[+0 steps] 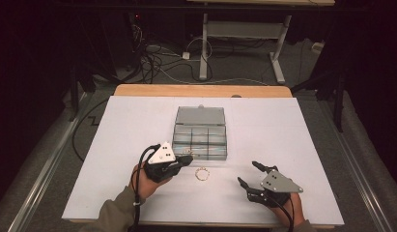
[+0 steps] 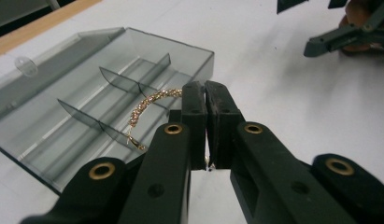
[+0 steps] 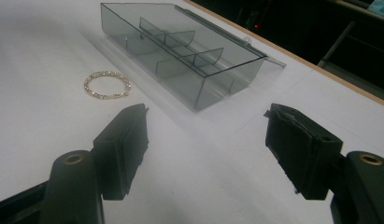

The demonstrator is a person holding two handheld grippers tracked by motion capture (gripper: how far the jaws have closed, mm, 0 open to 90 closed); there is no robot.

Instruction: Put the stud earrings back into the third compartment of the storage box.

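Dark floor with tangled cables (image 1: 160,60) and a white desk frame (image 1: 244,46) lay beyond the table (image 1: 138,90), whose wooden far edge showed past a white sheet (image 1: 292,145) covering nearly all of it. No brand, label or writing could be read anywhere.

Near the middle of the sheet sat a smoky clear box (image 1: 200,137) with its lid (image 1: 201,115) folded back flat on the far side and thin dividers splitting it into compartments. None of the compartments visibly held anything.

At the box's near left corner the left gripper (image 1: 187,159) had its jaws clenched on a gold beaded ring (image 2: 150,109). In the left gripper view one end of the ring was pinched between the pads, while the rest curved out to the left in front of the box. Whether it hung over a compartment or just short of the wall I could not tell.

A second ring (image 1: 202,173) lay flat on the sheet, just in front of the box and between the two grippers, touching neither.

To the right, well apart from the box, the right gripper (image 1: 248,175) stood released, jaws spread wide with nothing between them but bare sheet.
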